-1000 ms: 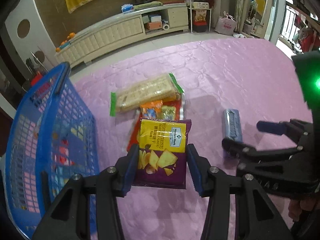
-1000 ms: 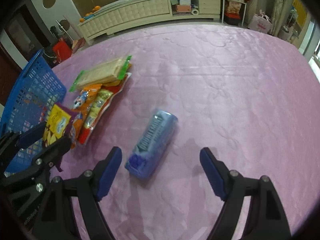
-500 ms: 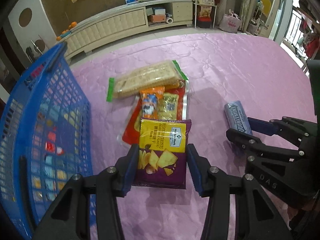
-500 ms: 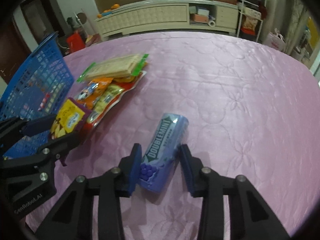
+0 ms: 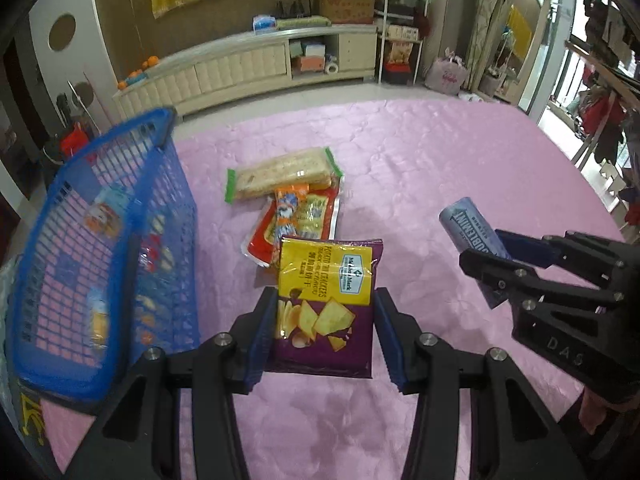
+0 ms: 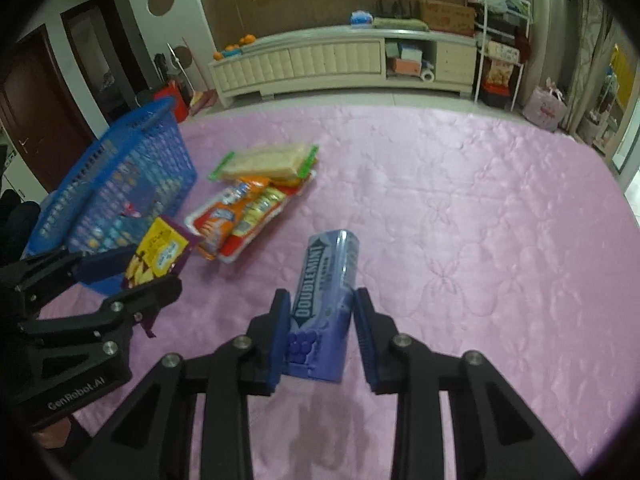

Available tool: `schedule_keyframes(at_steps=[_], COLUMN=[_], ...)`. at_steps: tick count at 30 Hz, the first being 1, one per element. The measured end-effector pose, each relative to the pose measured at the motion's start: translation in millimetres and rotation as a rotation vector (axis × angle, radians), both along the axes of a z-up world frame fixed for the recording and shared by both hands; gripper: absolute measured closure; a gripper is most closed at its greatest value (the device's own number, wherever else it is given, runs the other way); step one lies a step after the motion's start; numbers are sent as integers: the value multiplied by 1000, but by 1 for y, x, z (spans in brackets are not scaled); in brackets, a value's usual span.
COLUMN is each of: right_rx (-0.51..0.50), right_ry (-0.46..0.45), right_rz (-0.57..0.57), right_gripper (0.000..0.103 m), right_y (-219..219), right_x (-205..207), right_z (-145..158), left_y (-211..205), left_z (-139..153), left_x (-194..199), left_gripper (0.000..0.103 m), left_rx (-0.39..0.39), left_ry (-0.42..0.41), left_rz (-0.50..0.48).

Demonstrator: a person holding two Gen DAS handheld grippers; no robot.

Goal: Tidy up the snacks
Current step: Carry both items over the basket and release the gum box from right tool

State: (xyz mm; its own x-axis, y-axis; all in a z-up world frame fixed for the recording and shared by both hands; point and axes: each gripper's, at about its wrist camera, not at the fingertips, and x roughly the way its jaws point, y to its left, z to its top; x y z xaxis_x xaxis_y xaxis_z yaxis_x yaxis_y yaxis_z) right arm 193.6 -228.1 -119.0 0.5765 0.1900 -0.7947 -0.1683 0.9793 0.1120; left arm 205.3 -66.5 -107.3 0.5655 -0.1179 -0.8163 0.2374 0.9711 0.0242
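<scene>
Blue pads of the left gripper [image 5: 324,332] press both side edges of a chip bag [image 5: 325,304], purple below and yellow on top, and hold it upright above the pink cloth [image 5: 440,160]. The right gripper [image 6: 321,330] is closing its jaws on a blue gum tube [image 6: 325,304]; the pads touch its lower sides, and the tube leans forward out of the jaws, its far end free.

Just beyond the chip bag, a red pack [image 5: 296,228] lies on the cloth with smaller orange and yellow packs on it, and a cracker pack [image 5: 282,174] with green ends lies behind that. A blue basket [image 5: 108,216] stands to the left, already holding some items; it looks like the place for the snacks.

Risks, as I judge them: the chip bag is soft and gripped only at its edges, so it could buckle and slide out on the way. The tube is round and smooth, held near one end, so it may pivot or slip. Both grippers are close together and could collide at the basket.
</scene>
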Motion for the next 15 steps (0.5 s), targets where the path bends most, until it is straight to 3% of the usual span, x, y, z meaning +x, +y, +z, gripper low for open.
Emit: schedule_keyframes(at_steps=[15], right_rx=[-31], right_ry=[-169], right_rz=[90], right_gripper=[67], right_y=[50], right_x=[-25], right_z=[88], left_y=[63], left_z=[72], left_x=[-32], left_gripper=[58], left_rx=[-86], left_ry=[-173], left_rz=[37])
